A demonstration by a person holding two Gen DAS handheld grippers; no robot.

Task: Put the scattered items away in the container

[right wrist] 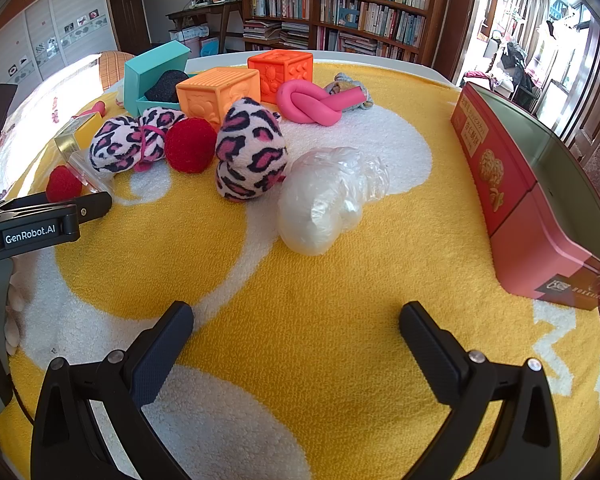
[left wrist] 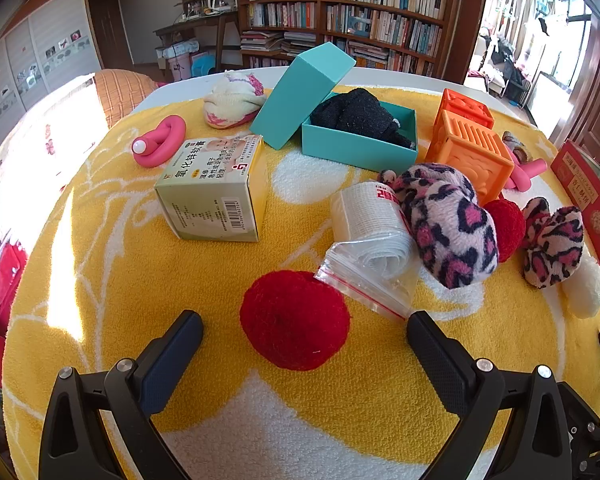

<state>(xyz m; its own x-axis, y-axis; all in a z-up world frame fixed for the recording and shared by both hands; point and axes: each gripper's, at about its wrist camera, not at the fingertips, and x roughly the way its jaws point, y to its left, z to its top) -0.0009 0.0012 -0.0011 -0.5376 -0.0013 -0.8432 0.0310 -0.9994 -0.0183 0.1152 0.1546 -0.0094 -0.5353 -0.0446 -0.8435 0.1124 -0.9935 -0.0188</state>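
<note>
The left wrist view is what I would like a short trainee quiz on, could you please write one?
1. True or false: the left gripper is shut on the round red felt ball.
2. What lies inside the open teal cardboard box? A) an orange rubber cube B) a black knitted bundle C) a pink foam twist
3. Fill in: the clear zip bag with the white bandage roll leans against the ____-print plush bundle.

Key
1. False: its jaws stand wide open either side of the ball, not gripping it.
2. B, the black knitted bundle.
3. Leopard.
</note>
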